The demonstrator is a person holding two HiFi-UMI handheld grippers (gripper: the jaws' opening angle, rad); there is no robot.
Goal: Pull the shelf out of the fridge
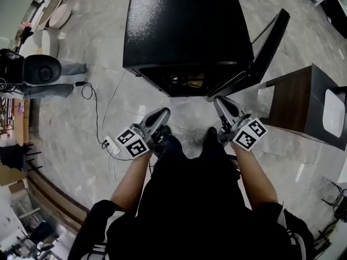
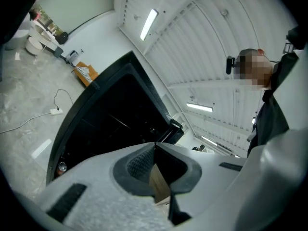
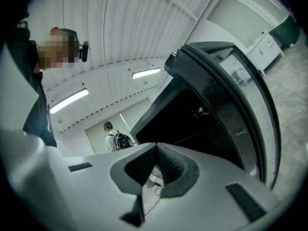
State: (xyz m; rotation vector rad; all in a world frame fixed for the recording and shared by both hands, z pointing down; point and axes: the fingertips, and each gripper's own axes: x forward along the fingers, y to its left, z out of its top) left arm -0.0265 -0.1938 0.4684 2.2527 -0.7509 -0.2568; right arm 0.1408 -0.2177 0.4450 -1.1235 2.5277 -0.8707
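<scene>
A black mini fridge [image 1: 187,26] stands on the floor with its door [image 1: 265,53] swung open to the right. Its dark inside [image 1: 190,81] shows a few items; the shelf is only a faint thin line [image 3: 192,138] in the right gripper view. My left gripper [image 1: 162,112] hovers in front of the opening's left side, jaws shut and empty. My right gripper [image 1: 219,101] hangs near the door's hinge side, also shut on nothing. In both gripper views the fridge [image 2: 110,119] looms tilted beyond the closed fingertips, left gripper [image 2: 155,146] and right gripper [image 3: 157,146].
A dark brown cabinet [image 1: 303,104] stands right of the open door. A white power strip [image 1: 108,142] and its cable lie on the marble floor at the left. One person [image 1: 38,72] sits far left; another with a backpack [image 3: 115,138] stands in the distance.
</scene>
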